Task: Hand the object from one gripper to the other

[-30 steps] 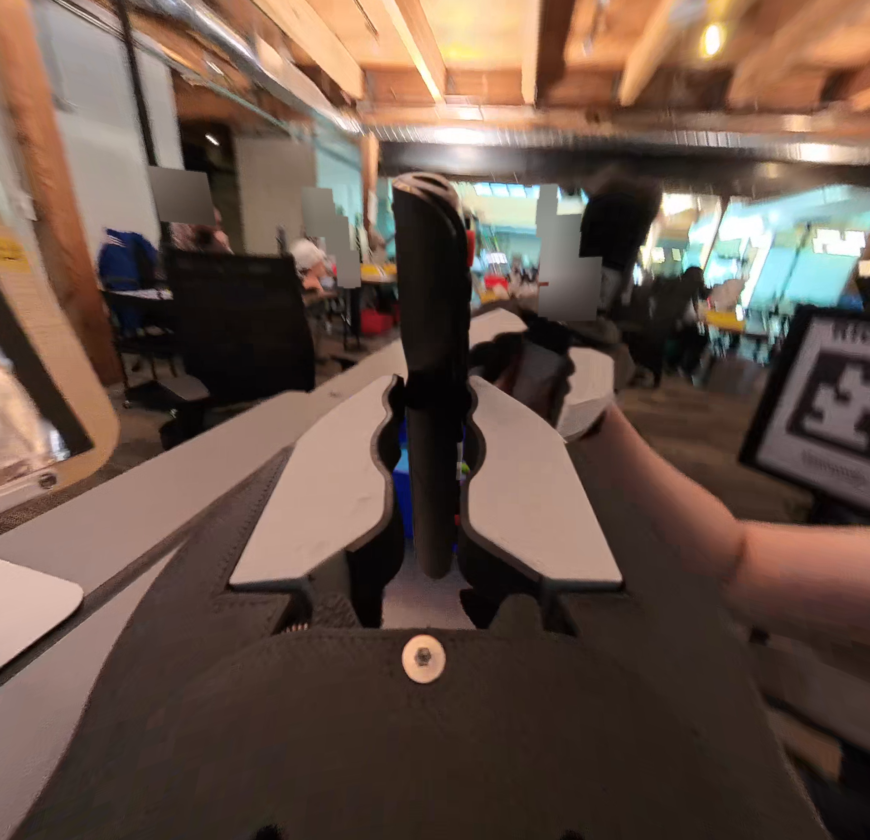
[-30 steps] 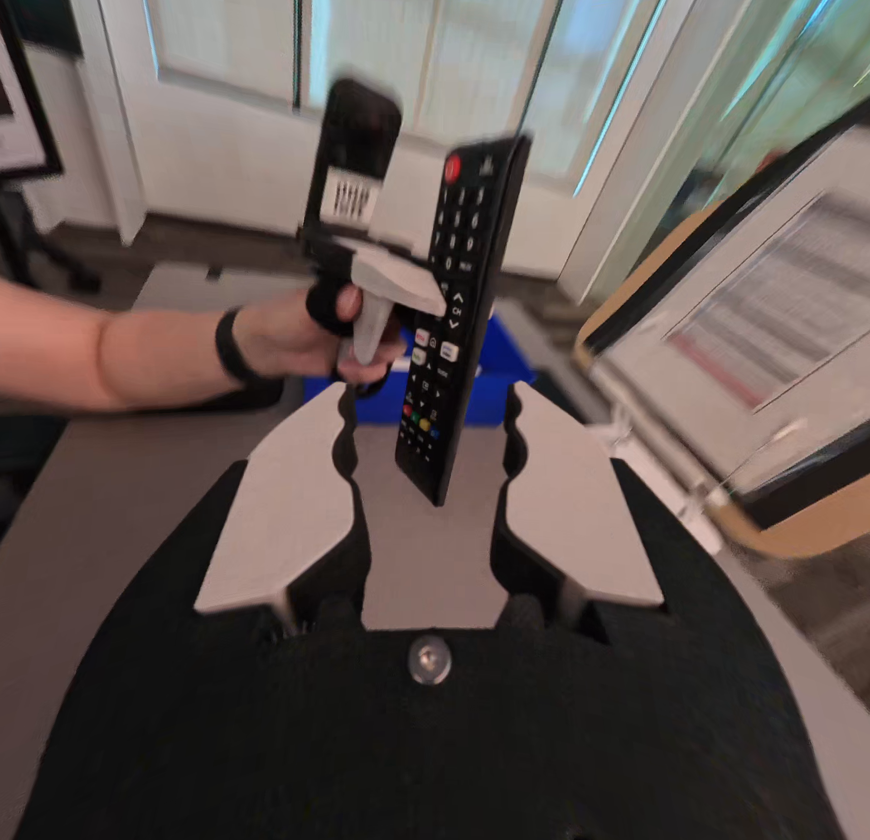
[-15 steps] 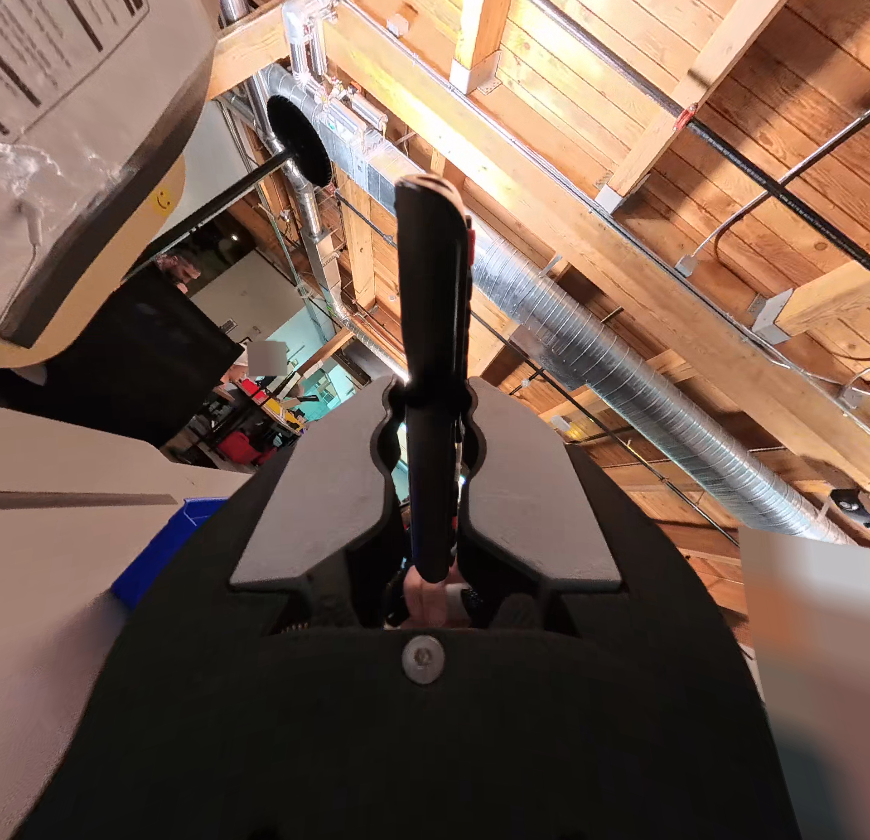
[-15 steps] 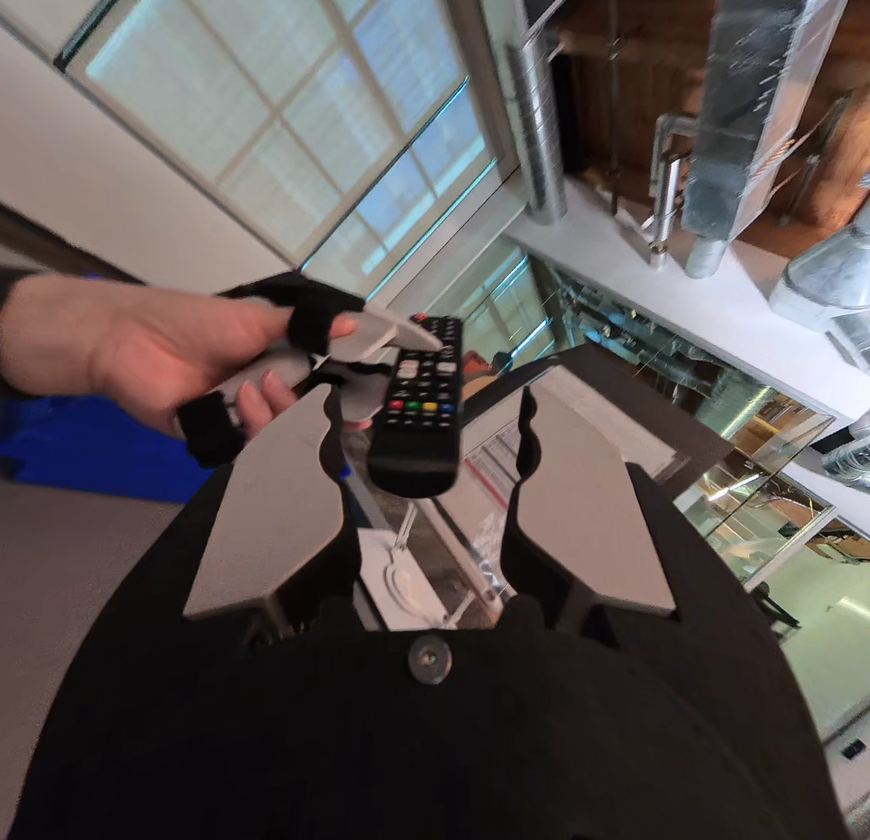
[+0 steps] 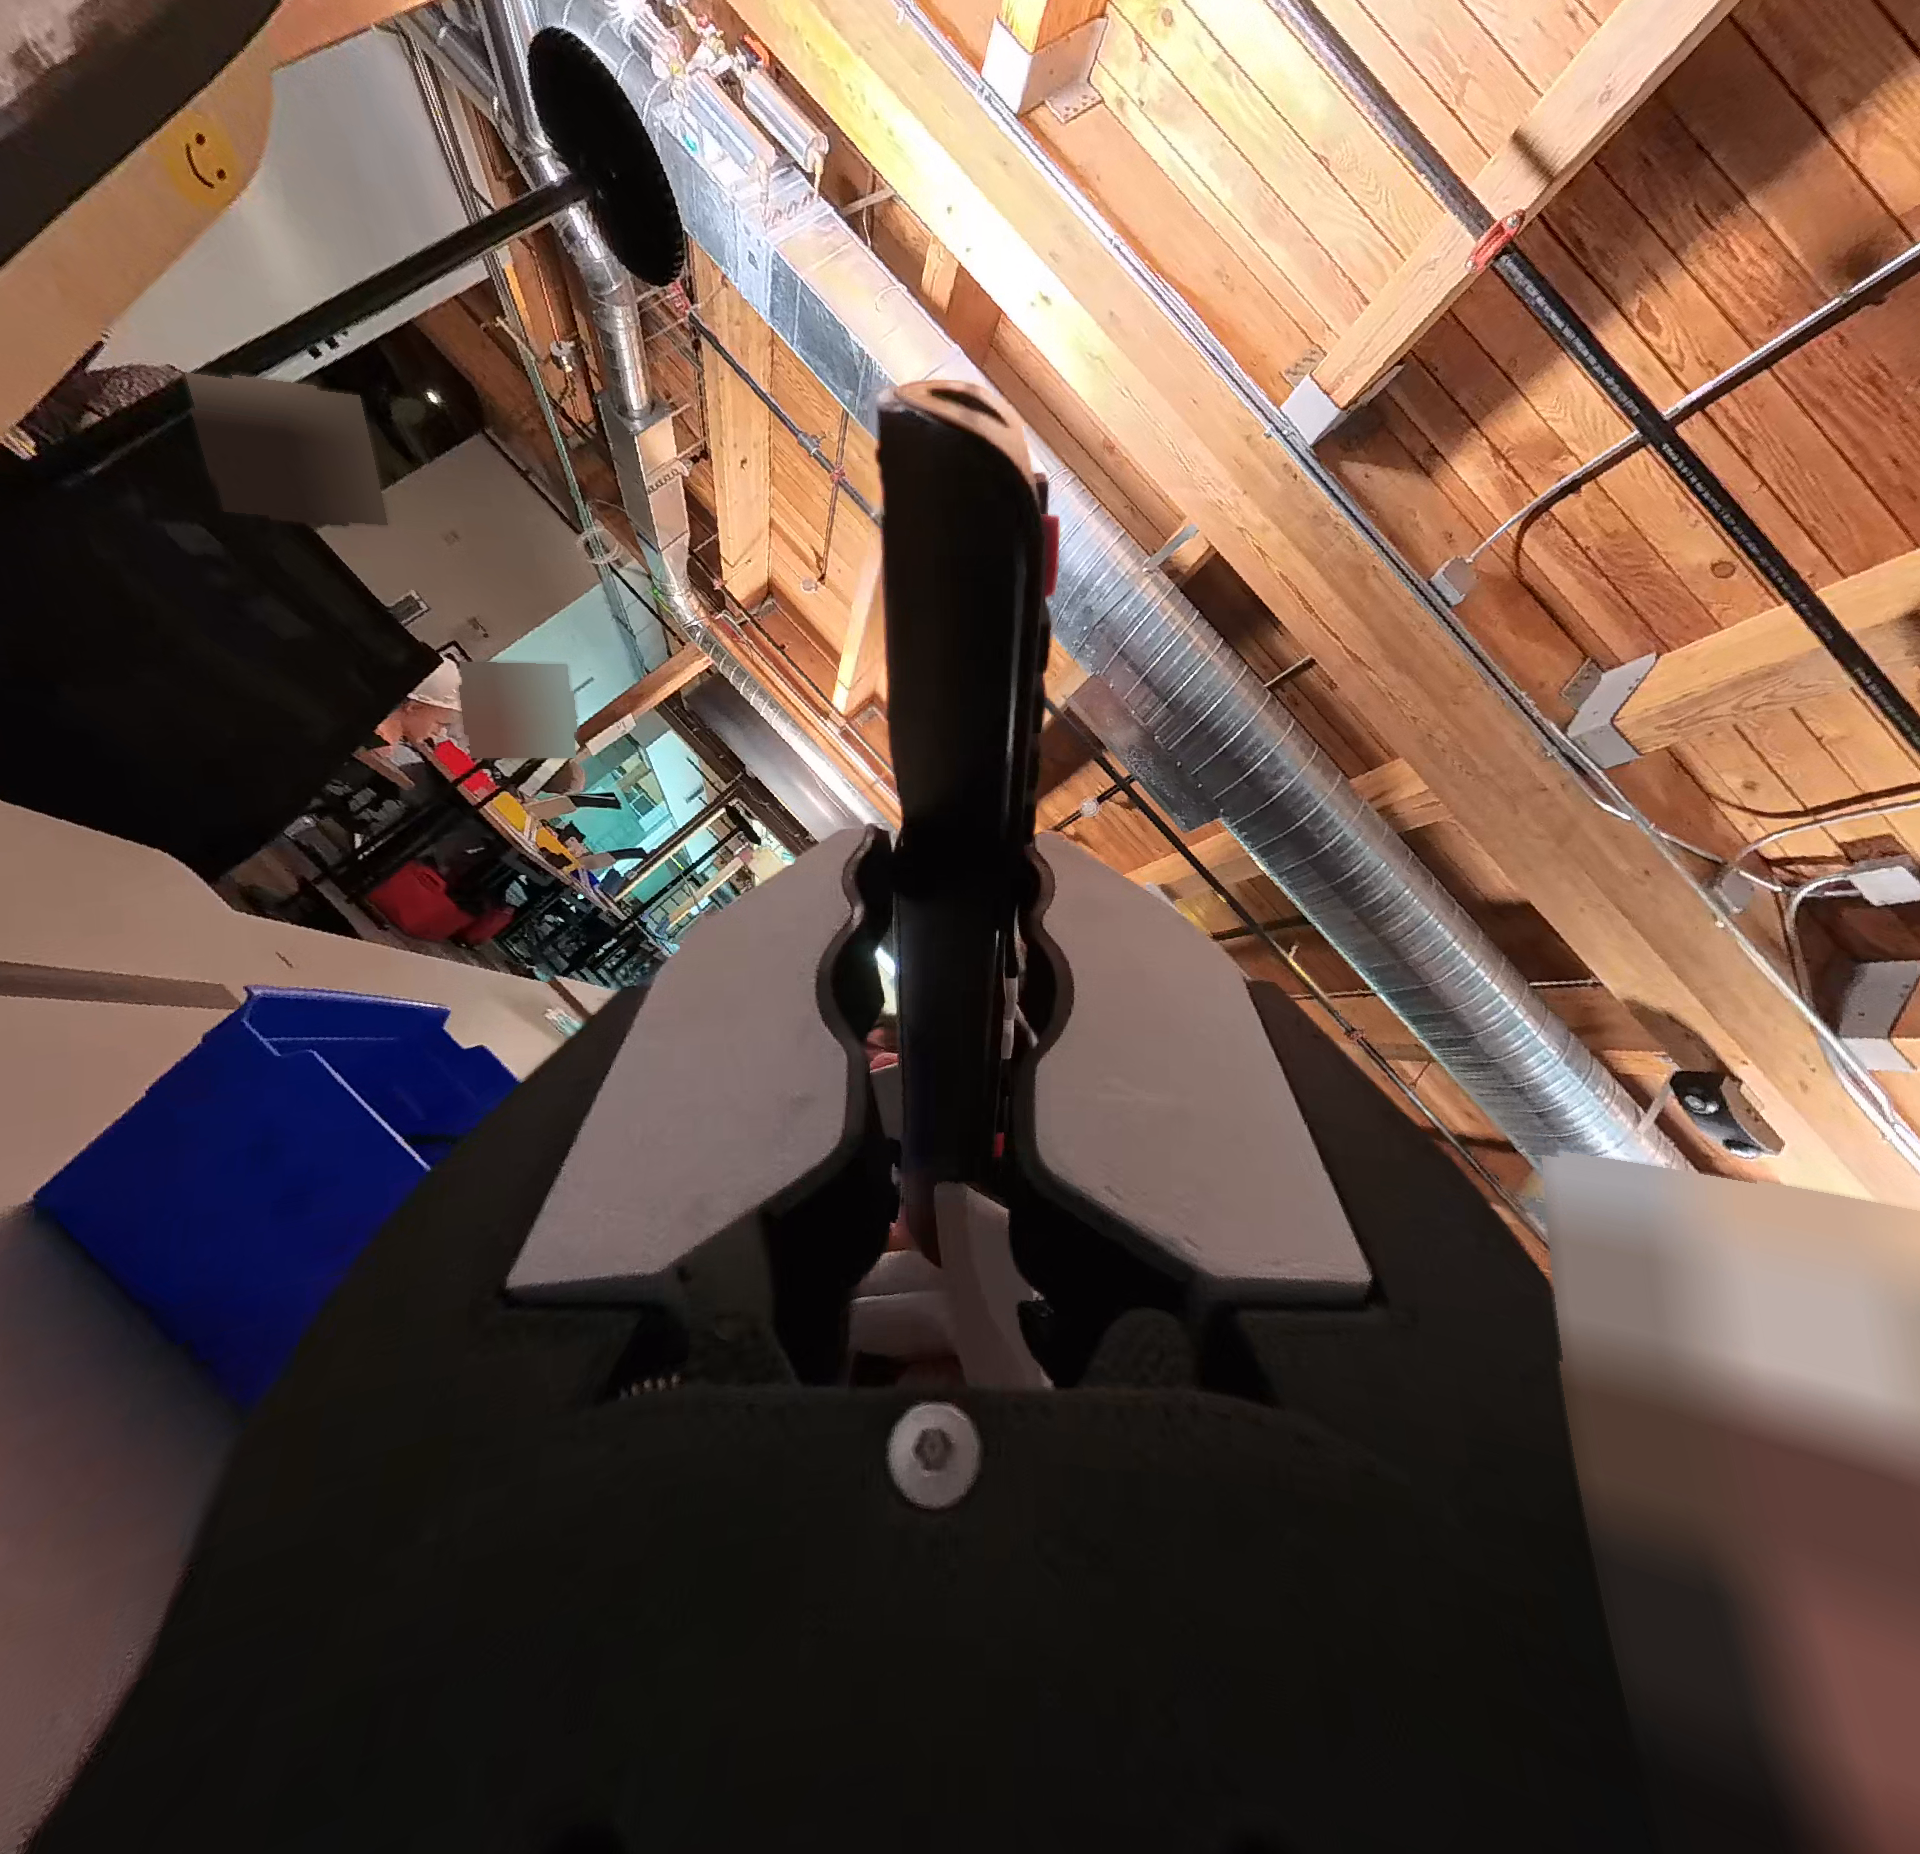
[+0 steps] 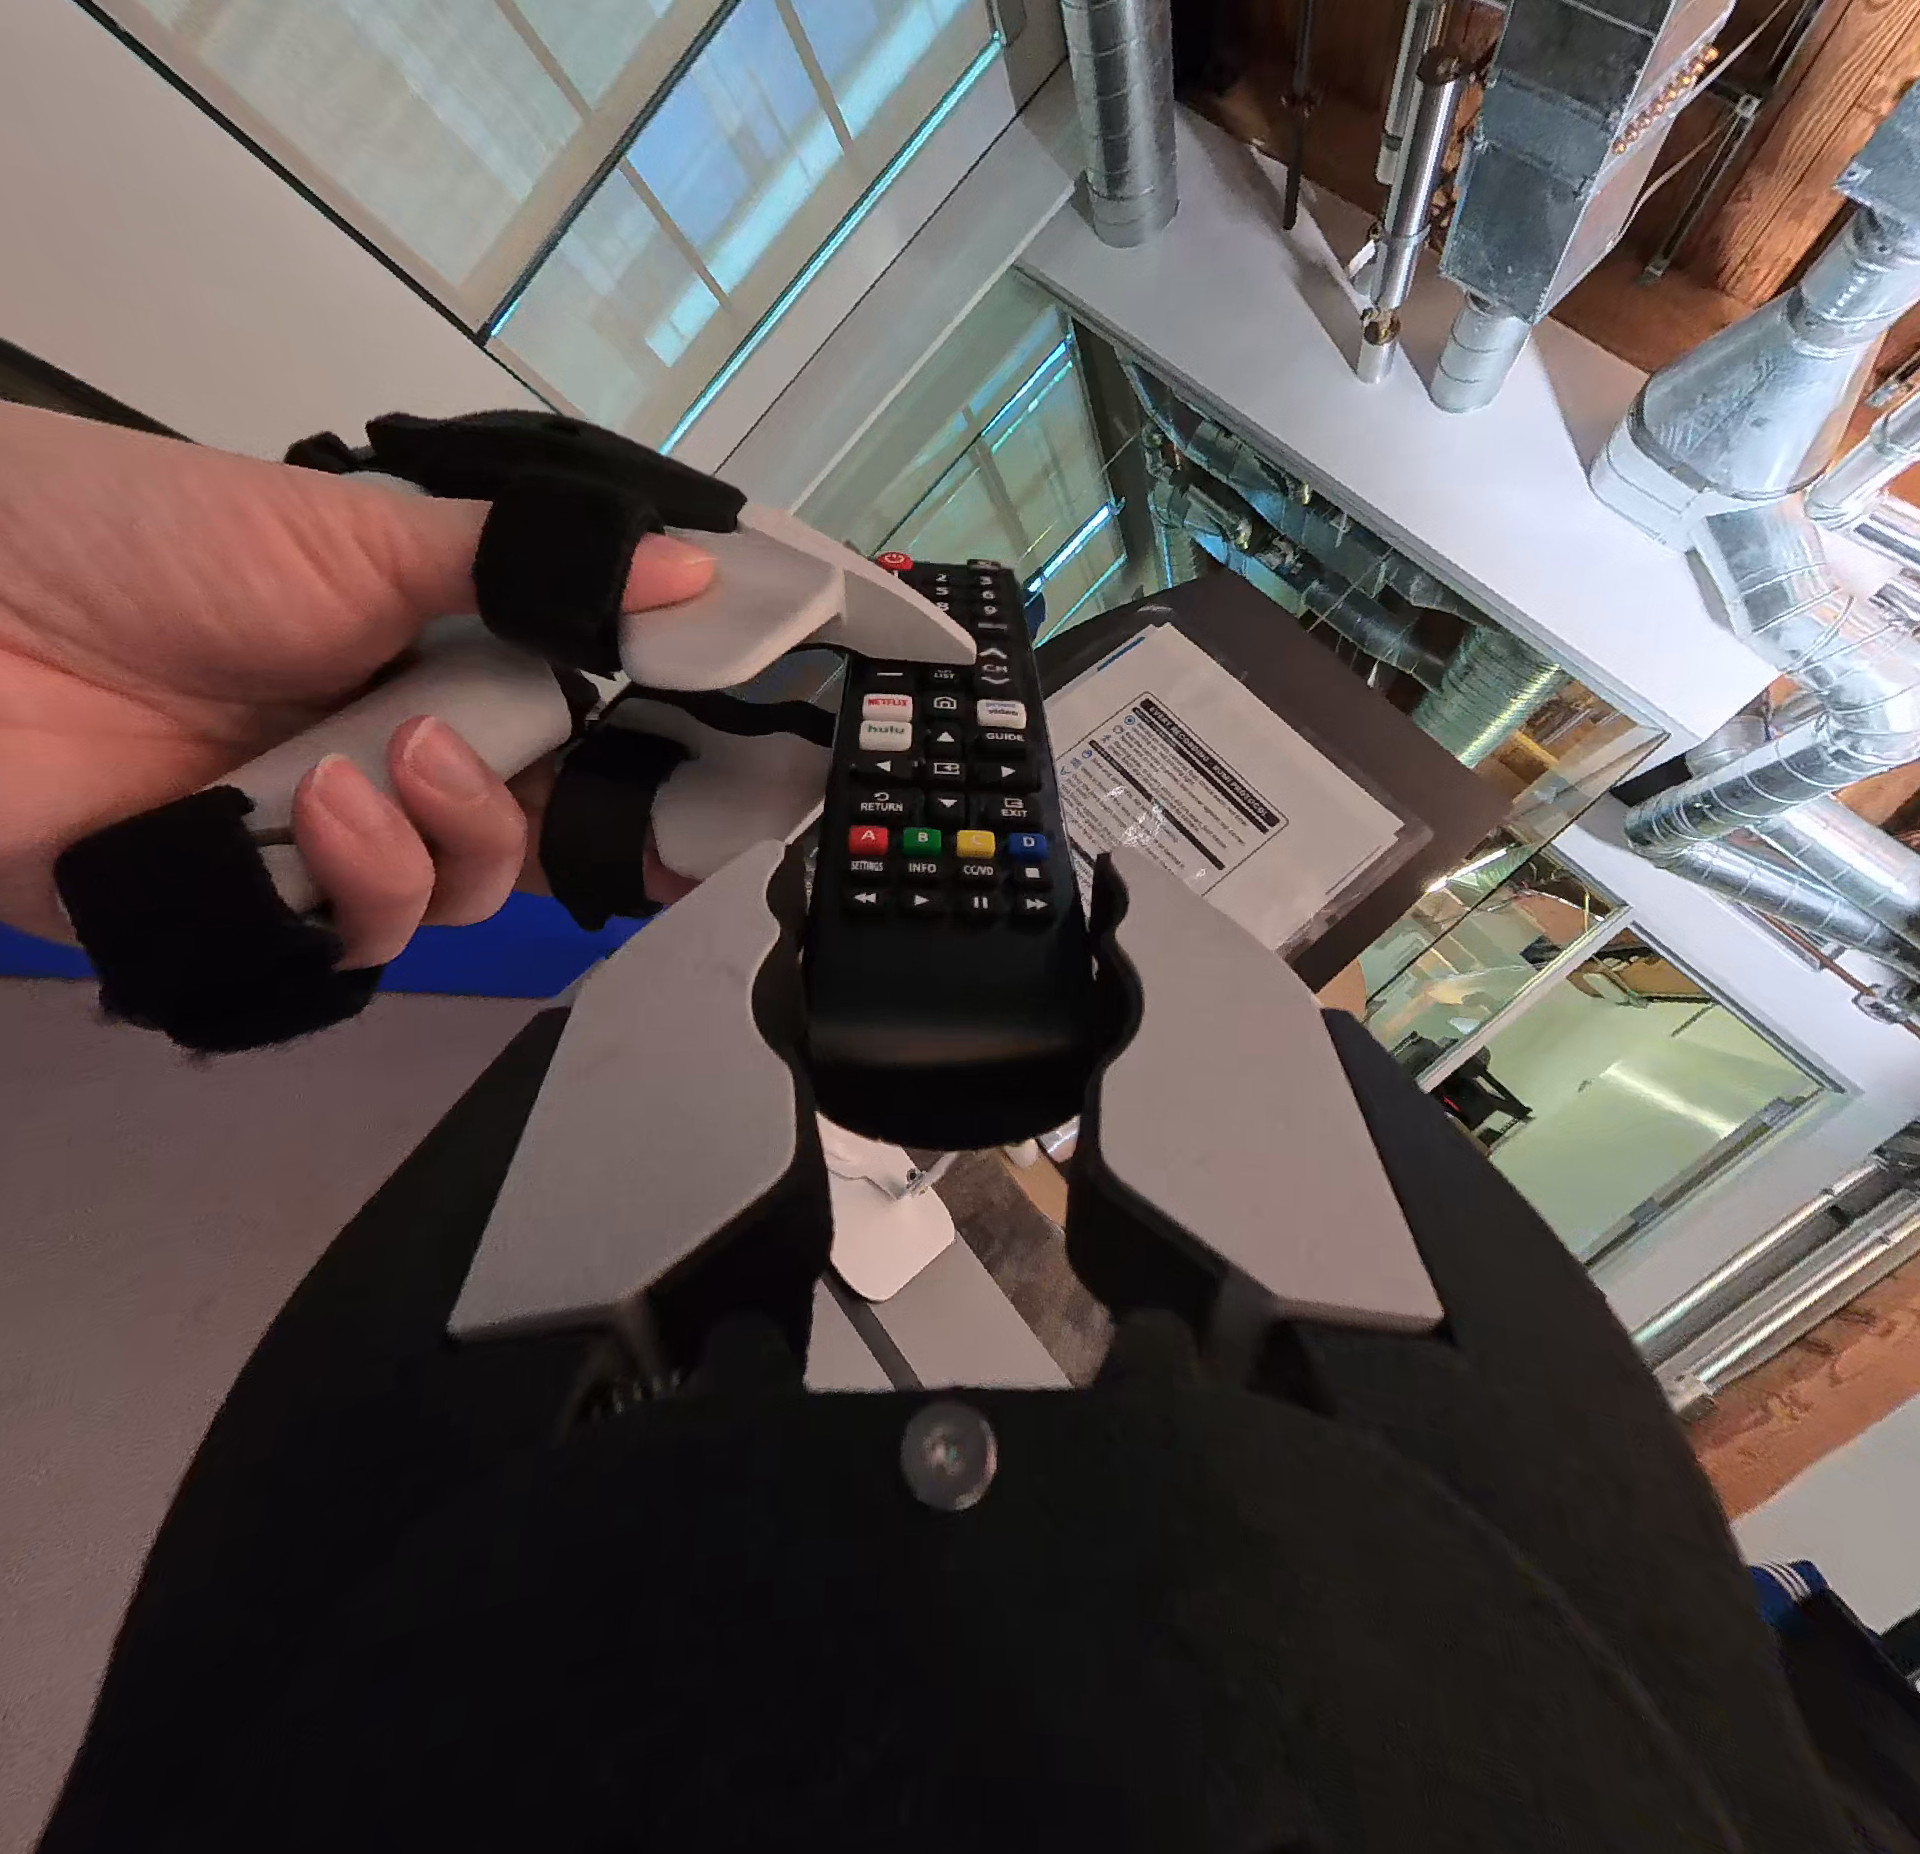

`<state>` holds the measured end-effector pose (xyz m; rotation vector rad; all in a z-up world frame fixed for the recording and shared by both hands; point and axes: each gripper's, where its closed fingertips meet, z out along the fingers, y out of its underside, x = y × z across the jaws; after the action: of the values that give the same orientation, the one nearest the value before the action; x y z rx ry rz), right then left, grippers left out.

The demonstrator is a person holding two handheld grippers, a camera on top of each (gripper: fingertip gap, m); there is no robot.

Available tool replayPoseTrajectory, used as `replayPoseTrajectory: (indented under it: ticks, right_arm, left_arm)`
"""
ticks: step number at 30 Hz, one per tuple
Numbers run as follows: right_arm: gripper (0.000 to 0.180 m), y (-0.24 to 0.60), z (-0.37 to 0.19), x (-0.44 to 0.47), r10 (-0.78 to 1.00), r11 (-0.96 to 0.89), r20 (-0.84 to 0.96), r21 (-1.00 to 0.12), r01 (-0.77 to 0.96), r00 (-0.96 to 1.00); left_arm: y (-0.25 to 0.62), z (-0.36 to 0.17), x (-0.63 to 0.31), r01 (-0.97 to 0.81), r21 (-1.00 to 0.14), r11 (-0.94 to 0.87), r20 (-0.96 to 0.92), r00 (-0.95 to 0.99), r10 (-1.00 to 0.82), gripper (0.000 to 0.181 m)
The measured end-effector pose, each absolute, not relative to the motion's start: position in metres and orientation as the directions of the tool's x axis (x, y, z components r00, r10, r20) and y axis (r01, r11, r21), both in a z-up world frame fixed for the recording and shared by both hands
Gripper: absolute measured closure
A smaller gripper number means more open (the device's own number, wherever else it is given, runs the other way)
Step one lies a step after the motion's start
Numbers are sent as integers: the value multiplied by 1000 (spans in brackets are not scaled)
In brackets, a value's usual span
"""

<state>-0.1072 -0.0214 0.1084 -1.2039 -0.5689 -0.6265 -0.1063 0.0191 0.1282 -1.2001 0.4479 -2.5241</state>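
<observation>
A black remote control (image 5: 961, 661) stands edge-on between the fingers of my left gripper (image 5: 956, 859), which is shut on it across its thickness. In the right wrist view the remote (image 6: 940, 765) faces me with its buttons. My right gripper (image 6: 940, 869) has closed on the remote's lower end, with its fingers against both side edges. The left gripper's upper finger (image 6: 769, 609) lies across the remote's button face near the top, and a person's hand (image 6: 156, 641) holds that gripper. Both grippers are raised and tilted upward.
A blue bin (image 5: 260, 1108) sits on the grey table (image 6: 208, 1233) to the left. A dark-framed board with a white sheet (image 6: 1195, 817) stands behind the remote. Wooden beams and silver ducts (image 5: 1299, 817) fill the ceiling above. Tip to tip, the grippers are about 5 cm apart.
The right gripper moved in around the remote's lower end and its fingers closed against the sides. Both grippers tilted upward from the table. The left gripper kept its hold.
</observation>
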Motion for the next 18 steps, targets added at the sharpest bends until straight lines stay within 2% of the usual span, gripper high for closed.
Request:
replayPoseTrajectory:
  ticks: [5, 12, 18]
  right_arm:
    - [117, -21, 110, -107, -172, 206, 736, -624, 754, 655]
    - [118, -23, 111, -109, -177, 221, 750, -600, 769, 637]
    - [117, -24, 112, -110, -189, 221, 763, -581, 784, 619]
  left_arm:
    - [19, 128, -106, 131, -406, -904, 691, -604, -398, 159]
    - [17, 130, -107, 110, -402, -909, 685, -622, -378, 159]
    - [22, 132, -109, 86, -330, -940, 693, -654, -303, 159]
